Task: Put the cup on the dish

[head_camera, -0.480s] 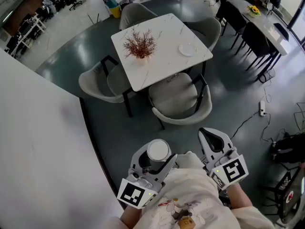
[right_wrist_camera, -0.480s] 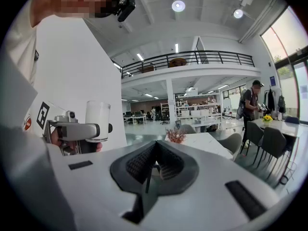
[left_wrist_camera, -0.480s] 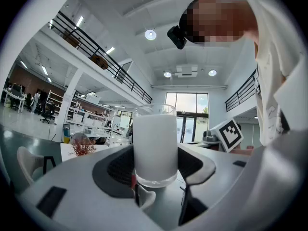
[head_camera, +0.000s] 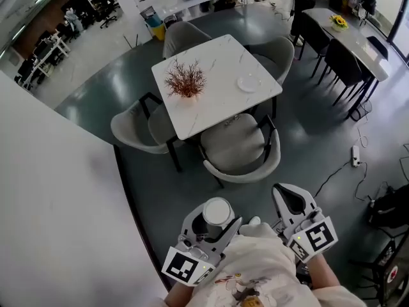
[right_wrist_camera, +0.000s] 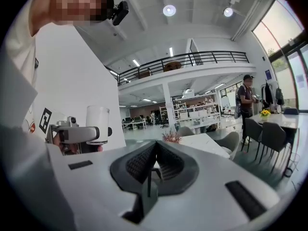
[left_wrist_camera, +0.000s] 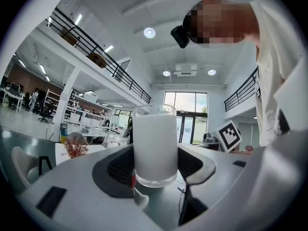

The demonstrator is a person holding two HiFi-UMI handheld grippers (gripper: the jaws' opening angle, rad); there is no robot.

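White and upright, the cup (head_camera: 217, 211) sits clamped between the fingers (left_wrist_camera: 118, 170) of your left gripper (head_camera: 213, 222), held in the air close to your chest (only the dark floor (head_camera: 160, 184) lies below it). In the left gripper view the cup (left_wrist_camera: 155, 146) fills the middle, with both ribbed pads pressed to its lower sides and its clear rim standing above them. Your right gripper (head_camera: 289, 200) hangs just beside it on the right, apart from the cup, and its fingers (right_wrist_camera: 139, 165) are closed together with nothing between them. From that gripper's view you can see the cup (right_wrist_camera: 97, 121) off to the left, in the other gripper's hold. The dish (head_camera: 248, 83) lies well ahead of you on the white marble table (head_camera: 217, 107), near its right edge, with a reddish dried plant (head_camera: 185, 78) toward the table's left side. A grey chair (head_camera: 239, 146) stands at the table's near side, between you and the dish. A white wall (head_camera: 51, 203) runs along your left.
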